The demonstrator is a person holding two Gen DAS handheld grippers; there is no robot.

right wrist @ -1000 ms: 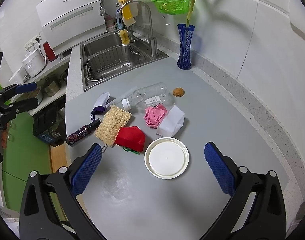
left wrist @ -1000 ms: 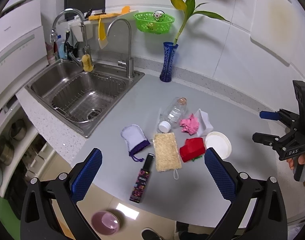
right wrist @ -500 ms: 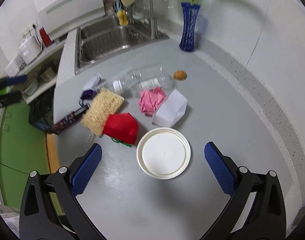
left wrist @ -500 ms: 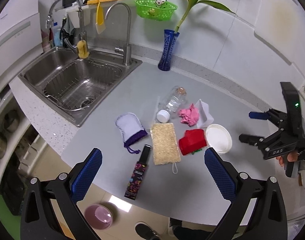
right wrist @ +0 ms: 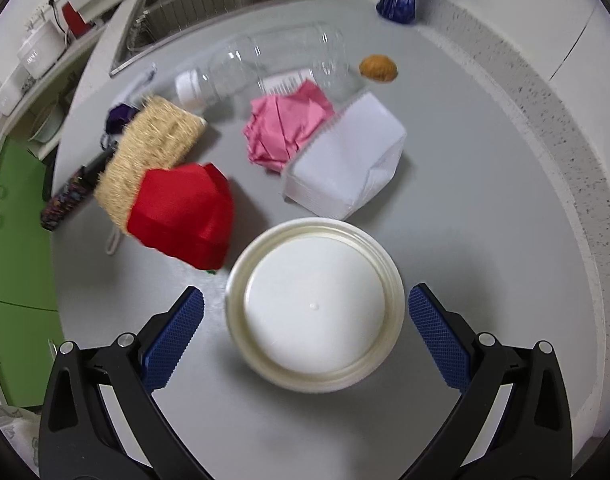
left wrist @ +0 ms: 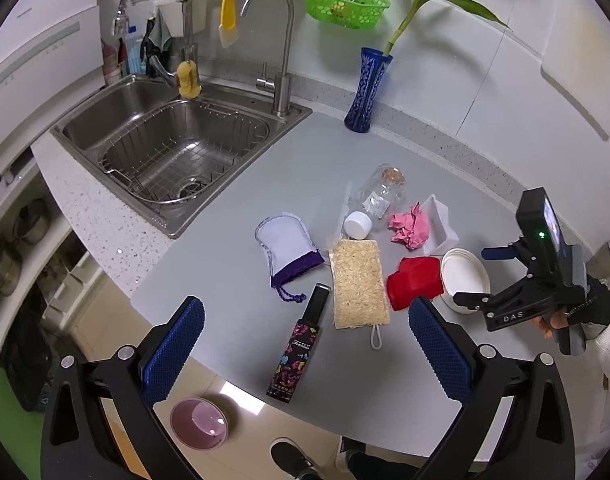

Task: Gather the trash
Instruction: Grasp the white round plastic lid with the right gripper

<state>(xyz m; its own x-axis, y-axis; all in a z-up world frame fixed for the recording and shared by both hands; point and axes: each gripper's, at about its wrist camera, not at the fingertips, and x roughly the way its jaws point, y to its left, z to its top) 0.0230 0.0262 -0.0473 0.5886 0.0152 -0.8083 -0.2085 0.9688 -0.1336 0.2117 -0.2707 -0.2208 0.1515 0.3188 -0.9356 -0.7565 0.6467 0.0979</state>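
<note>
A round white lid (right wrist: pixel 315 310) lies on the grey counter, between the open fingers of my right gripper (right wrist: pixel 305 328), which hovers low over it. Behind it lie a red folded item (right wrist: pixel 183 214), a crumpled pink paper (right wrist: pixel 285 122), a white carton (right wrist: pixel 347 164), a clear plastic bottle (right wrist: pixel 265 66) and a brown nutshell-like scrap (right wrist: pixel 378 67). My left gripper (left wrist: pixel 305 352) stands open above the counter's front edge. From there the right gripper (left wrist: pixel 481 276) shows at the far right beside the lid (left wrist: pixel 465 278).
A loofah pad (left wrist: pixel 357 282), a purple-edged pouch (left wrist: pixel 289 246) and a dark patterned tube (left wrist: pixel 299 350) lie at the front. The steel sink (left wrist: pixel 185 148) is at the left, a blue vase (left wrist: pixel 367 90) at the back. A pink bowl (left wrist: pixel 199 428) sits on the floor below.
My right gripper has dropped and moved forward, so the white lid now lies between its fingers. The left gripper has drifted slightly and stays open.
</note>
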